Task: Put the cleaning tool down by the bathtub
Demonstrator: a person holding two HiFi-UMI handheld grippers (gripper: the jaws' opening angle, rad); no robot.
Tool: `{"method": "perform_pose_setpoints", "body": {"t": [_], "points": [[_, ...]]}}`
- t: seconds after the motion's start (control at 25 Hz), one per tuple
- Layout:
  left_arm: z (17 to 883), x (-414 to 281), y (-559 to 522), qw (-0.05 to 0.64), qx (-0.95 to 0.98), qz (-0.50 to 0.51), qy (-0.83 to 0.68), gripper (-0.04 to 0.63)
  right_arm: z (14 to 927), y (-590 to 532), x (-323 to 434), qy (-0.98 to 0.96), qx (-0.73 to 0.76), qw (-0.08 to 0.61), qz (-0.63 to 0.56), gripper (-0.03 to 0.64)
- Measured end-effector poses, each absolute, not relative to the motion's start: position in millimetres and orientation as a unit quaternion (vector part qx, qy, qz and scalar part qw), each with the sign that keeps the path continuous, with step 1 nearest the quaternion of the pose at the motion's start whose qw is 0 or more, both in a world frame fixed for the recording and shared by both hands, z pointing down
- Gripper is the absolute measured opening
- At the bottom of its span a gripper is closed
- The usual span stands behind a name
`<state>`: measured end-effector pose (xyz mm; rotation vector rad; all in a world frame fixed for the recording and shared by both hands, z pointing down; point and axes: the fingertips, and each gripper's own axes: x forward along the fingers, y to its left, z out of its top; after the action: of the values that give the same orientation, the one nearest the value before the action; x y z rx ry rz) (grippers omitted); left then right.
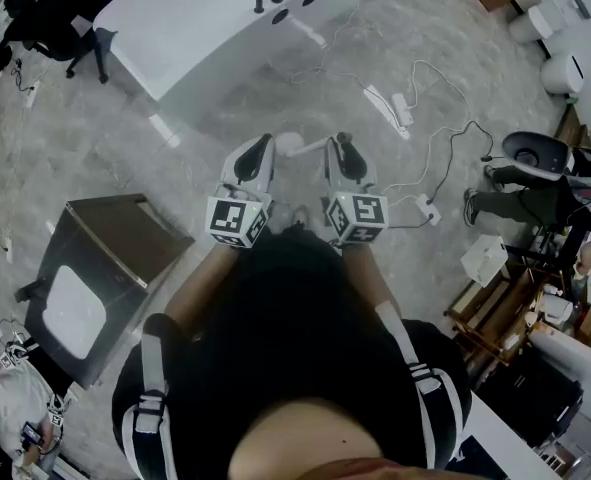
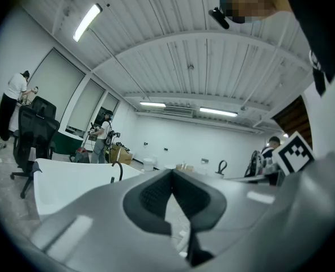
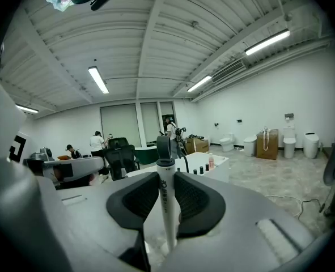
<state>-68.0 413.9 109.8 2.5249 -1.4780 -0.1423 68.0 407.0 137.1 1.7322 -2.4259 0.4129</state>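
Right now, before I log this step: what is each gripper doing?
Left gripper: shut, nothing between the jaws.
Right gripper: shut on the white cleaning tool, gripped by its handle.

White cleaning tool (image 3: 166, 208) held in right claw (image 3: 166, 177), near bathtub (image 1: 190, 23).

The bathtub (image 1: 195, 18) is seen as smooth, glossy white. The floor (image 1: 305, 88) looks like polished grey stone with veins. The cleaning tool (image 3: 166, 222) is of smooth white plastic. The right tool (image 3: 166, 194) and left tool (image 2: 173, 194) are shelled in matt grey plastic, and the pads (image 3: 140, 200) are dark and finely textured.
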Motion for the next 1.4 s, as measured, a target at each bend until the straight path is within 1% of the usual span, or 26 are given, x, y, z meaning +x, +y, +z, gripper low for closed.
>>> {"method": "perform_pose_setpoints", "body": {"t": [0.28, 0.88, 1.4], "points": [[109, -82, 413, 0.107, 0.859, -0.052, -0.498, 0.009, 133, 409, 58, -0.8, 0.58, 0.053, 0.142, 0.091], [112, -116, 409, 0.107, 0.87, -0.055, -0.478, 0.008, 137, 407, 36, -0.781, 0.607, 0.059, 0.134, 0.091], [114, -108, 371, 0.1, 0.867, -0.047, -0.485, 0.008, 142, 363, 51, -0.781, 0.607, 0.054, 0.134, 0.091]]}}
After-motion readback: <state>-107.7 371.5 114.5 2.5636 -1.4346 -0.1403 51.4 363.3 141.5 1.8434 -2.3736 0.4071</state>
